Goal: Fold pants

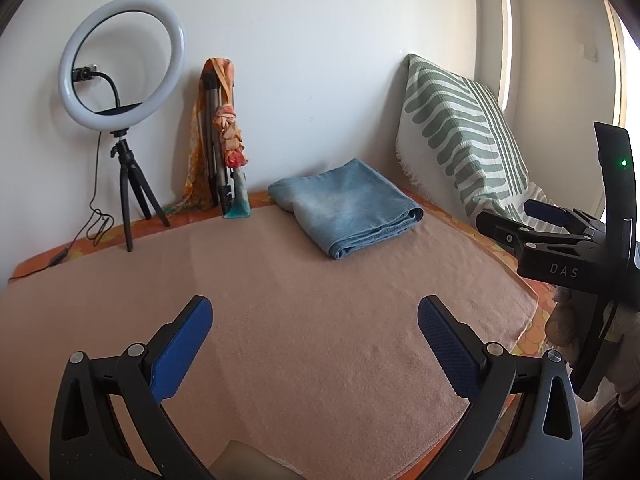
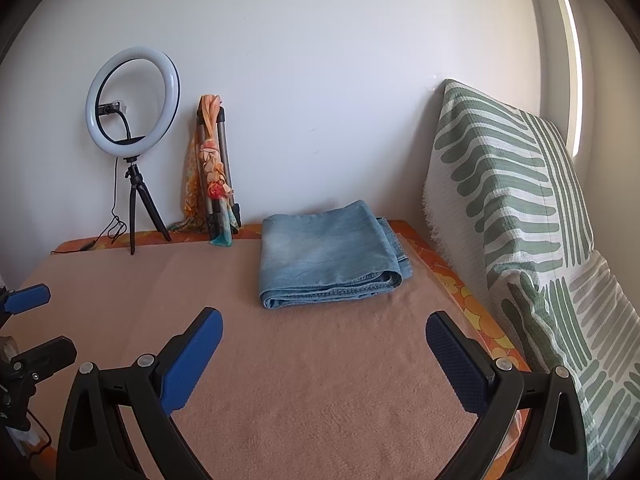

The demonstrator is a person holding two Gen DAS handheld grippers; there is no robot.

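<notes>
The light blue denim pants (image 1: 345, 207) lie folded into a thick rectangle at the far right of the peach blanket (image 1: 304, 320), and show in the right wrist view (image 2: 326, 258) too. My left gripper (image 1: 314, 316) is open and empty, hovering over the blanket well short of the pants. My right gripper (image 2: 324, 330) is open and empty, just in front of the pants' near folded edge. The right gripper also shows from the side in the left wrist view (image 1: 516, 220), to the right of the pants. The left gripper shows at the left edge of the right wrist view (image 2: 34, 320).
A ring light on a small tripod (image 1: 124, 80) stands at the back left with its cable trailing on the surface. A folded tripod wrapped in an orange scarf (image 1: 220, 140) leans on the wall. A green-and-white patterned cushion (image 2: 512, 208) stands along the right side.
</notes>
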